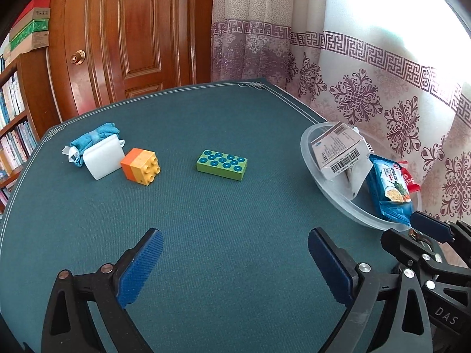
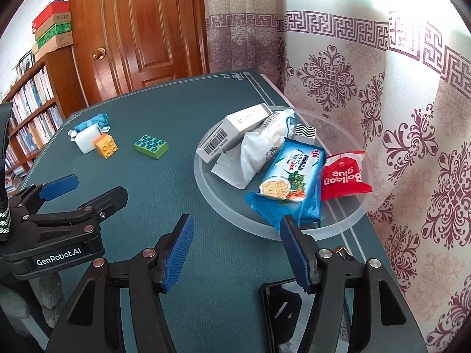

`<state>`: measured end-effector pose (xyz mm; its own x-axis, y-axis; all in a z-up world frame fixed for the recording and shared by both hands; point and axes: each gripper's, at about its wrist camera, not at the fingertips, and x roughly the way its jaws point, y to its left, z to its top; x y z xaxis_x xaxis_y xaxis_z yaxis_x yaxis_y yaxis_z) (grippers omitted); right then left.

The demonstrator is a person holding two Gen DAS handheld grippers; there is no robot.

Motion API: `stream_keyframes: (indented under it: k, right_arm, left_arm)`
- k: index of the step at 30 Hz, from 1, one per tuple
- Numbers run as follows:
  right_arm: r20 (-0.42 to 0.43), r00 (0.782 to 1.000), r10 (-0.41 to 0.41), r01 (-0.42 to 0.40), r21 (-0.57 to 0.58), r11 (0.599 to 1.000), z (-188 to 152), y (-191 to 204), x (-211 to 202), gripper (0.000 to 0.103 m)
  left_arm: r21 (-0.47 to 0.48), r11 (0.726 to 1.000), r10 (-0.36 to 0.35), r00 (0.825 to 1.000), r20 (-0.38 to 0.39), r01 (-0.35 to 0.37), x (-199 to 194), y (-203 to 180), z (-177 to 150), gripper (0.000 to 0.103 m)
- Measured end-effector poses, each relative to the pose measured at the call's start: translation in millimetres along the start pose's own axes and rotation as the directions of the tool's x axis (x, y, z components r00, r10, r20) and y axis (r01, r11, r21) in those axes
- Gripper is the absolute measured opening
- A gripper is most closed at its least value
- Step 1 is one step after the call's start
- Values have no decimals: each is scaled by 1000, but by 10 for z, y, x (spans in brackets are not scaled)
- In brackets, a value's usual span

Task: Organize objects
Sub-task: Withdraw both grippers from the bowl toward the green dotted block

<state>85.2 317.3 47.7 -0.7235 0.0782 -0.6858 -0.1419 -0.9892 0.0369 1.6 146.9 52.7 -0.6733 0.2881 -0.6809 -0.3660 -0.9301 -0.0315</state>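
Observation:
My left gripper (image 1: 235,264) hangs open over the green table mat (image 1: 206,220) with nothing between its fingers. A green brick with blue studs (image 1: 222,164) lies ahead of it. Further left lie an orange-and-yellow brick (image 1: 141,167), a white block (image 1: 103,160) and a blue cloth (image 1: 94,139). My right gripper (image 2: 235,253) is open and empty, just short of a clear plastic bowl (image 2: 212,200). The bowl holds a barcoded white box (image 2: 232,135), a white bag (image 2: 265,150), a blue cracker pack (image 2: 294,182) and a red packet (image 2: 343,176). The left gripper (image 2: 85,191) shows at left in the right wrist view.
Patterned curtains (image 2: 382,117) hang close along the table's right edge behind the bowl. A wooden door (image 1: 132,29) and a bookshelf (image 2: 32,117) stand beyond the far edge. A flat black object (image 2: 279,309) lies under the right gripper's right finger.

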Motion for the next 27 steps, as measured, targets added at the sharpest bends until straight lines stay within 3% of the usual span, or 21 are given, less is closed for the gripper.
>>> stream_keyframes:
  k: [16, 27]
  right_arm:
    - [-53, 997, 54, -59, -96, 994, 3, 566, 190, 66]
    - [-86, 983, 164, -171, -82, 982, 115, 797, 420, 66]
  left_arm:
    - [-62, 996, 64, 998, -16, -64, 21, 517, -77, 101]
    - [-125, 984, 127, 991, -32, -130, 28, 929, -108, 101]
